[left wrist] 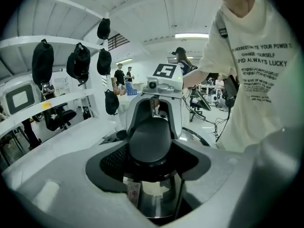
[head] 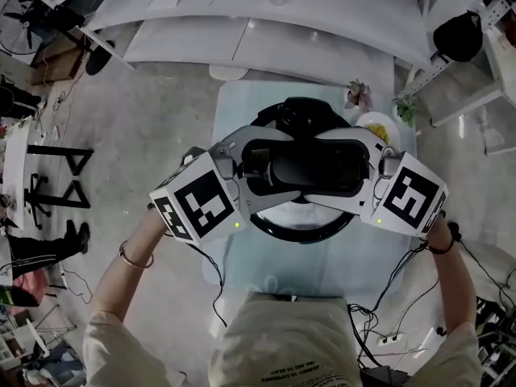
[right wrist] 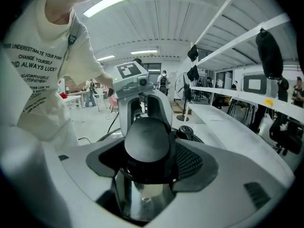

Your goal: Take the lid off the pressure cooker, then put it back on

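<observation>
Black lid handle (head: 310, 168) was gripped from both ends; left hand-held gripper (left wrist: 152, 151) and right hand-held gripper (right wrist: 147, 151) were clamped on it, probably to twist evenly.

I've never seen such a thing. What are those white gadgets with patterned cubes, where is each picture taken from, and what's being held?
No robot: a person holds a left gripper and a right gripper, one per hand; the cubes belong to them. One picture comes from a camera on the person's head, looking down; the other two from cameras riding on each gripper. On the pale table stand a pressure cooker, a small plant and a plate. Both grippers' jaws are closed on the cooker's black handle, from opposite sides.
</observation>
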Motion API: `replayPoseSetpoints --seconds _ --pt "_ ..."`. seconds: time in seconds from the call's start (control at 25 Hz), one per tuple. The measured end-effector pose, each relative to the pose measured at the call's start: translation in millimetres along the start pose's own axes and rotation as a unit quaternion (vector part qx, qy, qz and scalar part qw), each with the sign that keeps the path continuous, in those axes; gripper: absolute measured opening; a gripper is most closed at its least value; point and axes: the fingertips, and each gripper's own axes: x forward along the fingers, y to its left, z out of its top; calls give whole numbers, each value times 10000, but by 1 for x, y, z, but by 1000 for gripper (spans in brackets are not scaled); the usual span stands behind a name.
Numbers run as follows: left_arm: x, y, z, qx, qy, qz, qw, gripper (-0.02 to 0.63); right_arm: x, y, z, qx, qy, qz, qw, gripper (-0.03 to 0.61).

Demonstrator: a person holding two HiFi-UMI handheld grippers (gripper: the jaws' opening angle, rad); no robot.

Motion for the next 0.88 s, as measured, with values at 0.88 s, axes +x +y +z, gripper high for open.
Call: replayPoseSetpoints --seconds 0.88 --pt "0 1 2 -3 -80 -63 9999 284 -1 1 2 43 289 48 9996 276"
